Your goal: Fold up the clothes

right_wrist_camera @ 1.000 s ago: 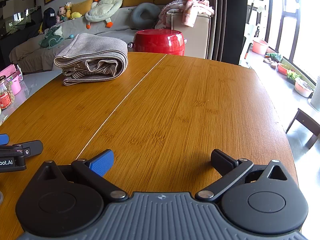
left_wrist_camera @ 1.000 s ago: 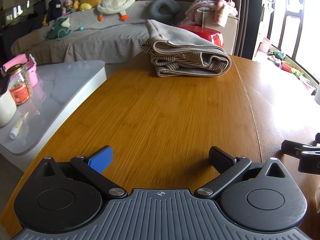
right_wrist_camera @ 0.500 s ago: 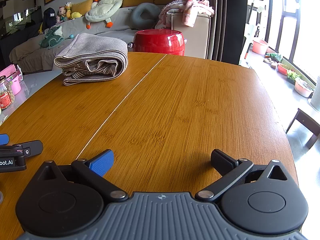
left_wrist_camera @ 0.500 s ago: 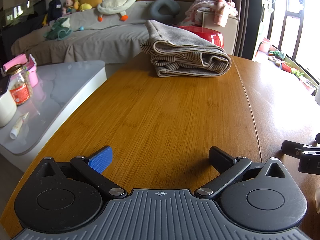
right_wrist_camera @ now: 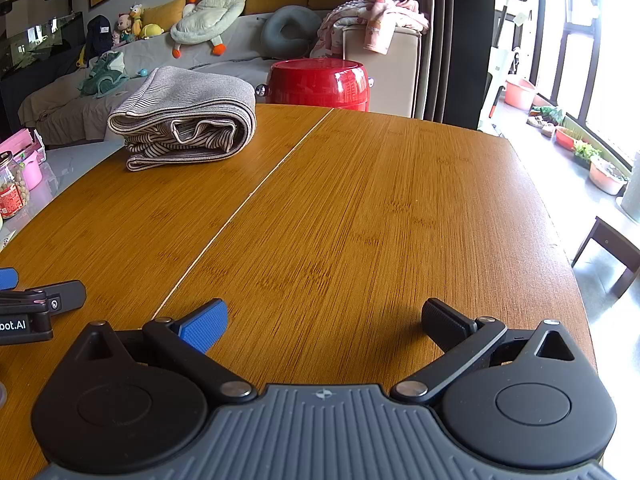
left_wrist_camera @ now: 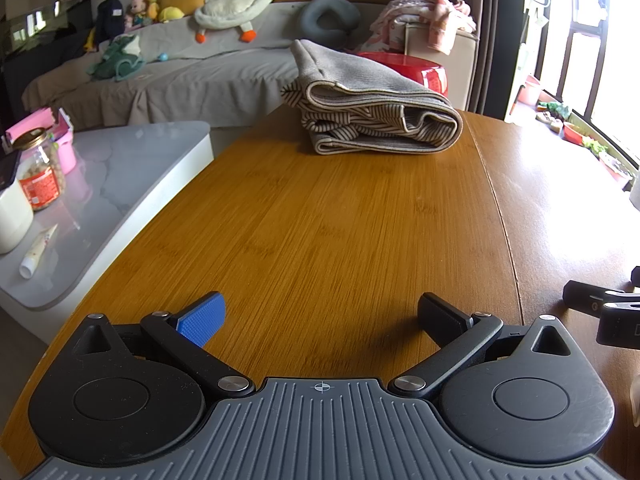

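A grey striped garment [left_wrist_camera: 376, 108] lies folded in a thick bundle at the far end of the wooden table [left_wrist_camera: 320, 220]; it also shows in the right wrist view [right_wrist_camera: 188, 120] at the far left. My left gripper [left_wrist_camera: 320, 312] is open and empty, low over the near edge of the table, far from the bundle. My right gripper [right_wrist_camera: 324, 318] is open and empty, beside the left one, over the near right part of the table [right_wrist_camera: 380, 208]. Each gripper shows at the edge of the other's view.
A white side table [left_wrist_camera: 112, 192] with a jar [left_wrist_camera: 40, 172] and a tube stands to the left. A red stool [right_wrist_camera: 318, 84] and a sofa with toys [left_wrist_camera: 180, 60] lie beyond the table. A dark stool [right_wrist_camera: 612, 248] stands on the floor at right.
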`<act>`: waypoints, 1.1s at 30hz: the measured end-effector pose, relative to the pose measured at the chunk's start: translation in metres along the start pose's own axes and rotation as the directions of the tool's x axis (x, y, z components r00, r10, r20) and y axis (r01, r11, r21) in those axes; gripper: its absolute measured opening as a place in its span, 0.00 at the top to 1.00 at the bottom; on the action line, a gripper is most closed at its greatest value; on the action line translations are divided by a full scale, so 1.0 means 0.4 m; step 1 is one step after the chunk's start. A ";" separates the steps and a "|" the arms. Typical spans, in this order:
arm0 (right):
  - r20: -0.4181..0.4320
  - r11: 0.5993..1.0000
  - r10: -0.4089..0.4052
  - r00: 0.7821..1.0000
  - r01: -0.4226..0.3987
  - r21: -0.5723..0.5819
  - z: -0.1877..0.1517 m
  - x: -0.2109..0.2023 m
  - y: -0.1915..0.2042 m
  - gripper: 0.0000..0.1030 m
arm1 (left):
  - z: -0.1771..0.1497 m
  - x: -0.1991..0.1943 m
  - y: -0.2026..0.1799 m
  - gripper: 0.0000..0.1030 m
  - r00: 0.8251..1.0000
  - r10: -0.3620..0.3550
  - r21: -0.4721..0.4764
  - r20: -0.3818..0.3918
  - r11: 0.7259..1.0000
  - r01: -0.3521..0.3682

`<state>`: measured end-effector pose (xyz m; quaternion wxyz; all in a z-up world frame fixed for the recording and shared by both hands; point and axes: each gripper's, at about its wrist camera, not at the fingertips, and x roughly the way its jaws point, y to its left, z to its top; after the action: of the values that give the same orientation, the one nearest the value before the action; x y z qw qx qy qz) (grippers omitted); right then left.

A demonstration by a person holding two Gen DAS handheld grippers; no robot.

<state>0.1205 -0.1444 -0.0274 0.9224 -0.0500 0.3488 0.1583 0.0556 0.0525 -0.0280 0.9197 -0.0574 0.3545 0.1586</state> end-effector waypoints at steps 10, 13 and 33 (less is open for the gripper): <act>0.000 1.000 0.000 1.000 0.000 0.000 0.000 0.000 0.000 0.00 | 0.000 0.001 0.001 0.00 1.000 -0.001 0.000 0.000 1.000 0.001; 0.000 1.000 -0.001 1.000 0.001 -0.001 0.001 0.001 -0.001 0.00 | 0.001 0.001 0.001 0.00 1.000 -0.001 0.000 0.000 1.000 0.001; -0.003 1.000 -0.012 1.000 0.012 -0.005 -0.001 -0.002 -0.002 0.00 | 0.001 -0.003 0.014 0.00 1.000 -0.029 -0.027 0.009 0.999 0.029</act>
<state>0.1199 -0.1455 -0.0270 0.9226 -0.0546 0.3496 0.1538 0.0532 0.0577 -0.0267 0.9225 -0.0743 0.3476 0.1503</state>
